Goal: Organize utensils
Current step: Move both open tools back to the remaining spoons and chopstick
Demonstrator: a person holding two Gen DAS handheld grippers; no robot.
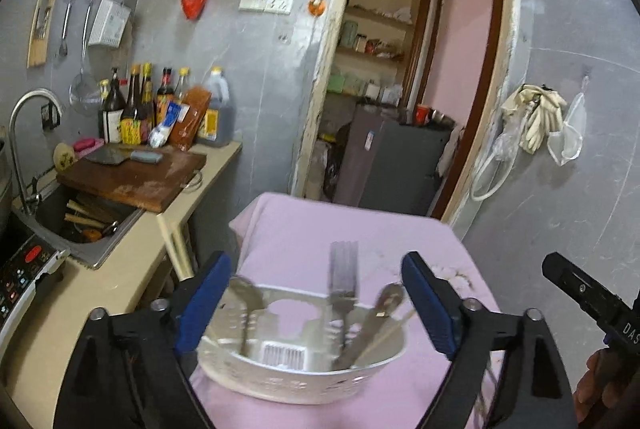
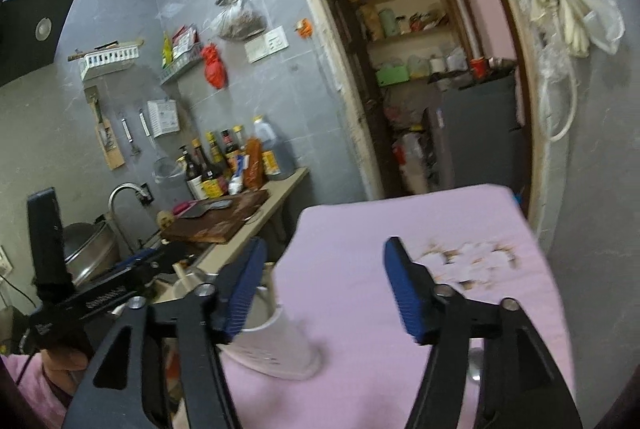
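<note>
A white perforated utensil holder (image 1: 296, 373) stands on a table with a pink cloth (image 1: 304, 225). In it stand a fork (image 1: 343, 273), a spoon (image 1: 246, 299), another metal utensil (image 1: 384, 313) and thin chopsticks. My left gripper (image 1: 316, 303) is open, its blue pads on either side of the holder, holding nothing. My right gripper (image 2: 324, 289) is open and empty above the cloth (image 2: 344, 229); the holder (image 2: 276, 345) shows just right of its left pad (image 2: 242, 293).
A counter (image 1: 132, 253) at left carries a wooden cutting board (image 1: 136, 177), sauce bottles (image 1: 160, 105), a sink (image 1: 80, 217) with a tap and an induction cooker (image 1: 24, 269). A doorway (image 1: 404, 89) opens beyond the table. The grey wall (image 1: 560, 189) is at right.
</note>
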